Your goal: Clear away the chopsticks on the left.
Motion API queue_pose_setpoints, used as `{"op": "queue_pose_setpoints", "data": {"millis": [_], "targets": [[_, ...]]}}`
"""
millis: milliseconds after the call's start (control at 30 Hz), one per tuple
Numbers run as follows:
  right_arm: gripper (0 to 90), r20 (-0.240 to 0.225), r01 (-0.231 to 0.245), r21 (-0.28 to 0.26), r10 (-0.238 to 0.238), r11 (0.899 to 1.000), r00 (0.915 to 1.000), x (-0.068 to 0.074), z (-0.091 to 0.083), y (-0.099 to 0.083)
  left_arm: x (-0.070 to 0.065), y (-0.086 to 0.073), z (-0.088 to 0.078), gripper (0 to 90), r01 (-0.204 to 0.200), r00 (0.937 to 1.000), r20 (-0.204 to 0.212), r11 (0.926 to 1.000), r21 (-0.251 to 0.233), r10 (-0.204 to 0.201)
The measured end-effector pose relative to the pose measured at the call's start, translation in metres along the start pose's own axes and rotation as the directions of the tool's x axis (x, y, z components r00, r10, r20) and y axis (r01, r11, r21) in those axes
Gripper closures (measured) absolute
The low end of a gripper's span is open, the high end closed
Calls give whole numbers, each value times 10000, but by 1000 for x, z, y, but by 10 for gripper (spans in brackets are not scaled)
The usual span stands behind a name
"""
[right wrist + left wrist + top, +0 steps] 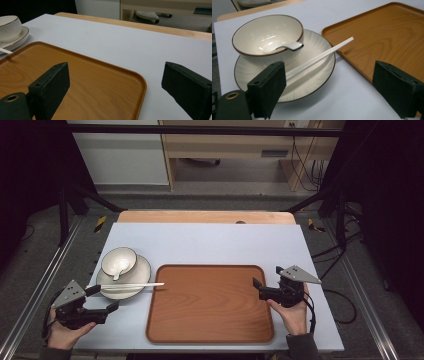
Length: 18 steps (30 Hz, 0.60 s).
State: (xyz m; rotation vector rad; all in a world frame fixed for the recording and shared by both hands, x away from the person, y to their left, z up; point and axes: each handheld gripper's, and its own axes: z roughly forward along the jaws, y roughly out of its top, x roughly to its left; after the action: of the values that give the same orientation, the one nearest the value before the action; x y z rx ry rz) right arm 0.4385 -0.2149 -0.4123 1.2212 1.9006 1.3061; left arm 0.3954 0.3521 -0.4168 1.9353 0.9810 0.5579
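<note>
1. Two grippers are flanking a wooden tray (210, 304) in the high view: the left gripper (106, 298), jaws spread, is sitting just near of the plate (139, 281) carrying a bowl (119, 260) and white chopsticks (131, 285); the right gripper (259, 288) is hovering at the tray's right edge.
2. Left gripper view: the chopsticks (319, 57) are lying across the plate (322, 50), tips reaching toward the tray (382, 40), a spoon (287, 46) in the bowl (262, 32).
3. Right gripper view: spread, empty jaws are straddling the tray's (100, 82) rim.

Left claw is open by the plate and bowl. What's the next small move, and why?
Probably ease the left claw forward to straddle the near end of the chopsticks and close. Its jaws stand wide with nothing between them. The chopsticks lie across the plate, beside the bowl holding the spoon, their tips past the plate's rim toward the tray, so they look like the easiest thing to take first.
</note>
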Motion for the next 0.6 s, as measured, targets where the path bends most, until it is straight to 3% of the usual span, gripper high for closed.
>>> {"op": "queue_pose_setpoints", "data": {"millis": [167,433,600], "targets": [[86,15,32,26,-32,10000,10000,-1,0,0,4,-2,7,150,-49,9997,-240,9995,298,56],[91,-10,148,155,-148,9998,9999,2,4,-1,8,-7,35,248,-397,9976,-525,9941,1009,452],[91,-21,176,252,-175,9995,9998,2,6,-2,12,-7,43,297,-521,9961,-657,9929,1072,593]]}}
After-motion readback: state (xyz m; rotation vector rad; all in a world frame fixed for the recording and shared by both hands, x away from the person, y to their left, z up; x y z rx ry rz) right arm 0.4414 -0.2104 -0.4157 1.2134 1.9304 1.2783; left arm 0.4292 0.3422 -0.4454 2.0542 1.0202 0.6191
